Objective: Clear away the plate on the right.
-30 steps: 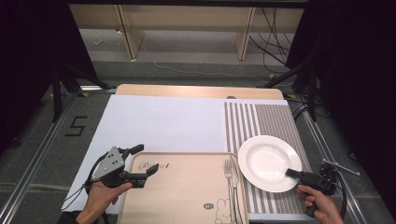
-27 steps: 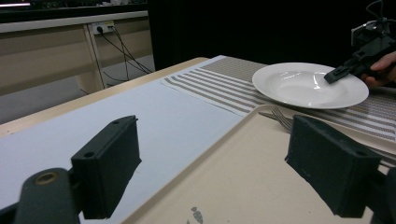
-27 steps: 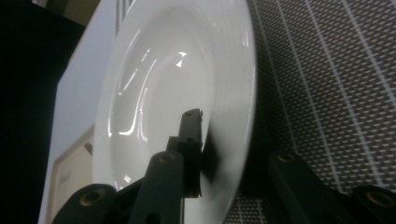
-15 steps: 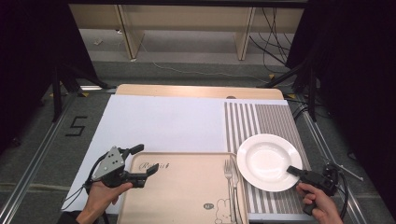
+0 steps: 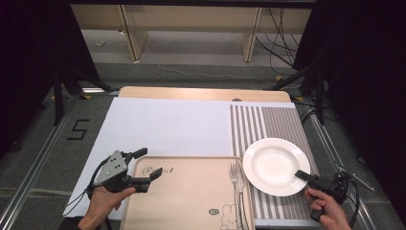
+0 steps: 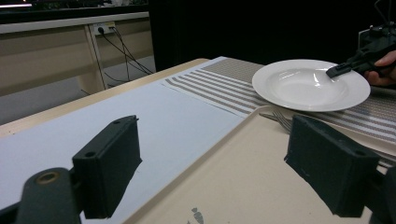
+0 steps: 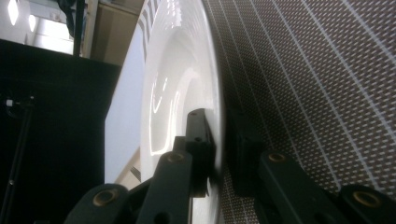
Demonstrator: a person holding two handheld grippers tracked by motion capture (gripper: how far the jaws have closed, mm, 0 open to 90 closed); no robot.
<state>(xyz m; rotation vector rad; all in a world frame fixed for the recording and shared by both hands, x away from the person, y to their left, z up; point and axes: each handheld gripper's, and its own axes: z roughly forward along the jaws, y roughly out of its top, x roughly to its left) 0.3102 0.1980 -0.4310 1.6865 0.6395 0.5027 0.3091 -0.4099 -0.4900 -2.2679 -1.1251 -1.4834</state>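
White plate [image 5: 275,165]: on striped mat [image 5: 277,120], right of tray [image 5: 186,196]; right gripper [image 5: 302,175] clamped on its near rim. Left gripper [image 5: 146,165] spread, empty, at tray's left edge. Goal unstated; plate apparently not yet placed.

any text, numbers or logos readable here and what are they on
"5": dark mark on the floor left of the table.
Cursive word on the tray, near its far left corner: begins with "R", the rest too blurred to read.
Small round mark and rabbit drawing near the tray's front edge: any lettering too small to read.
Plate, mats: no text visible.
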